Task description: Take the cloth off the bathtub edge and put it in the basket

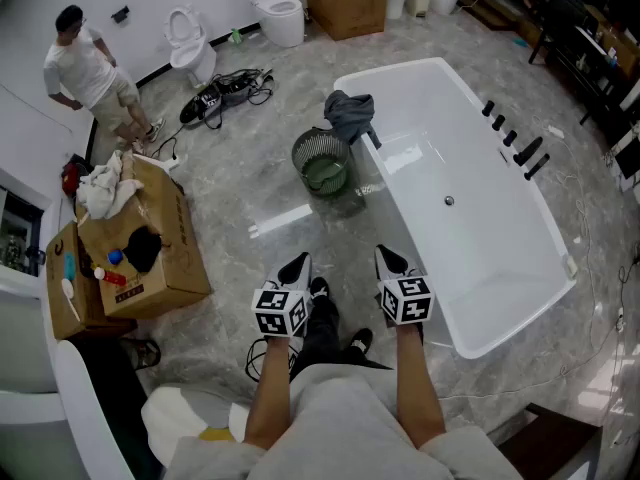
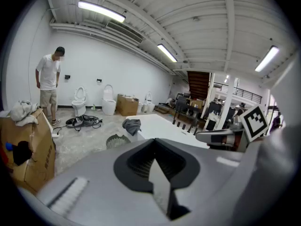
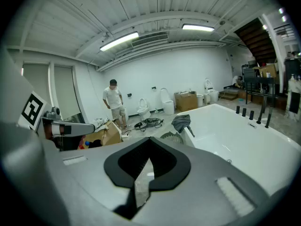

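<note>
The left gripper [image 1: 297, 266] is empty, jaws pressed together. Well ahead of it the basket [image 1: 321, 161] stands beside the bathtub [image 1: 480, 248]. The cloth [image 1: 348, 114] lies bunched over the rim, farther ahead and between both grippers. It seems to run crosswise over the edge, a tail trailing tubward. The right gripper [image 1: 392, 260] is likewise closed and empty. Best to step closer, spread one gripper's jaws, then pinch the bunched top.

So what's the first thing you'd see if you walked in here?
A big white bathtub fills the right side of the floor, with a grey cloth draped over its far corner. Right beside it stands a round wire basket, and toilets line the back wall.
</note>
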Available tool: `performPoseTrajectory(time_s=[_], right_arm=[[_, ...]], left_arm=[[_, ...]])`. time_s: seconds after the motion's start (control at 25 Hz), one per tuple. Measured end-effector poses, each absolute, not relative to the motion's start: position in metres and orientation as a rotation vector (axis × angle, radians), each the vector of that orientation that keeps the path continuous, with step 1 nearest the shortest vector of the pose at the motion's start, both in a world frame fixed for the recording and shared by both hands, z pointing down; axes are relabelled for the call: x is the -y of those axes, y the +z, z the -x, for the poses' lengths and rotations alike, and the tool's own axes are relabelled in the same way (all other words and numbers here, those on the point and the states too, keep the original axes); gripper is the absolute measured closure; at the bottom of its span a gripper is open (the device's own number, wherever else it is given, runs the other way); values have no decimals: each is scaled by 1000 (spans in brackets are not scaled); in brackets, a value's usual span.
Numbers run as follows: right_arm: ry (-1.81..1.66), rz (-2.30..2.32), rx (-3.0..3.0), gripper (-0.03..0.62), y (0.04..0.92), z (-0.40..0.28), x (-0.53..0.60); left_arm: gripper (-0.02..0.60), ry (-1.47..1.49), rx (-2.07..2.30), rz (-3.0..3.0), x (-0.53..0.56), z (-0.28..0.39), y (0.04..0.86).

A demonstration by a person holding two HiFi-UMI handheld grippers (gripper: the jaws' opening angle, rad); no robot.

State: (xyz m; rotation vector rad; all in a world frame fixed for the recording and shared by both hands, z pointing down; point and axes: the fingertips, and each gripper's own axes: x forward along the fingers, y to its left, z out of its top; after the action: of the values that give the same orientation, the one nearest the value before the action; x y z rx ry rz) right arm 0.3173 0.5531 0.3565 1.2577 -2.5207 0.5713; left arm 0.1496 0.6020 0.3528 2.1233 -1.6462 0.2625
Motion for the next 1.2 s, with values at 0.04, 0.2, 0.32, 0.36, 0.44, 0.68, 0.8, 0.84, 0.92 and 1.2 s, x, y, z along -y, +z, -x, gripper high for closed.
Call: performPoseTrajectory(time_s=[0.04,0.2,0.32,0.36,0.44,0.68,0.8,0.84,0.92,1.2], right_arm=[[579,-1261,2522,594,357,-314,-556],[573,-1269,2519,594,359,-303,-559],[554,-1283,2511,594,360,-302,-552],[562,-1285,2515,594,360,-302,-550],[602,-1283,2537,594,360,-302,-546],[644,-1339,2495,594,365,-313,-511],[649,-1376,2462,593,363,-325,-482],[645,-1377,2457,594,361,-325,-472],[635,-1364,2456,594,356,-320,-449],[591,-1382,2418,592,346,-287,-376]], left_arm=[[523,263,1656,-2125,-604,-145,351],[523,268,1665,-2124,-604,-130,349],[523,253,1676,-2113,-597,-125,349],[523,246,1685,-2106,-594,-124,349],[523,239,1685,-2098,-587,-123,351],[523,201,1741,-2114,-547,-104,339],[523,152,1739,-2114,-516,-83,331],[524,135,1734,-2113,-505,-76,330],[525,95,1729,-2116,-479,-63,326],[525,17,1697,-2167,-394,-24,312]])
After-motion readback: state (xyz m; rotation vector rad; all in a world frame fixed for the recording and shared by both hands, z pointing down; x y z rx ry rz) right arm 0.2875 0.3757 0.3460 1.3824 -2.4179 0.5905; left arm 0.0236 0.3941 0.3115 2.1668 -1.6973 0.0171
